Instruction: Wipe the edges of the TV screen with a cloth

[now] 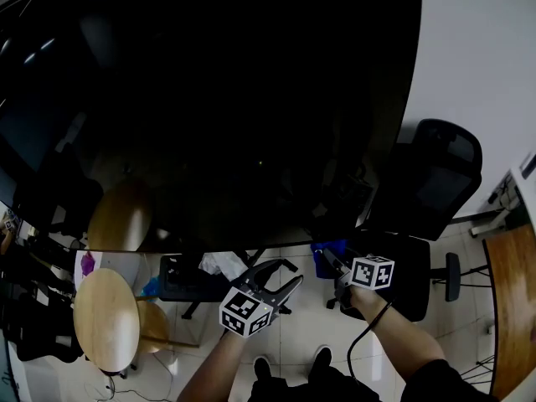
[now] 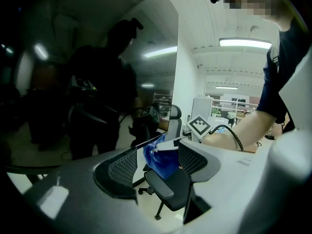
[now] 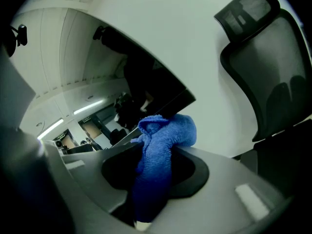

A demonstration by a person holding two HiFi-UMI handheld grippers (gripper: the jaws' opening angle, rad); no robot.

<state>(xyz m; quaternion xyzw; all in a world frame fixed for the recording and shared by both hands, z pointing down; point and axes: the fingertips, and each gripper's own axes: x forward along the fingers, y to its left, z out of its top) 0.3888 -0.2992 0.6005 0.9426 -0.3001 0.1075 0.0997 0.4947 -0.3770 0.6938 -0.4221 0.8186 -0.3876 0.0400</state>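
Note:
The big dark TV screen (image 1: pixel 218 107) fills most of the head view; its lower edge runs just above both grippers. My right gripper (image 1: pixel 332 262) is shut on a blue cloth (image 1: pixel 328 248), held against the screen's bottom edge near the lower right corner. In the right gripper view the cloth (image 3: pixel 161 147) bunches between the jaws of the right gripper (image 3: pixel 156 167), with the screen's corner (image 3: pixel 161 94) right behind it. My left gripper (image 1: pixel 283 276) hangs open just left of it, below the edge, holding nothing. In the left gripper view the left gripper (image 2: pixel 158 164) faces the cloth (image 2: pixel 163 161).
A black office chair (image 1: pixel 435 182) stands against the white wall (image 1: pixel 477 57) right of the screen. A round wooden table (image 1: pixel 106 316) sits at the lower left, and a wooden table edge (image 1: pixel 512 308) at the far right. The person's feet are on the tiled floor below.

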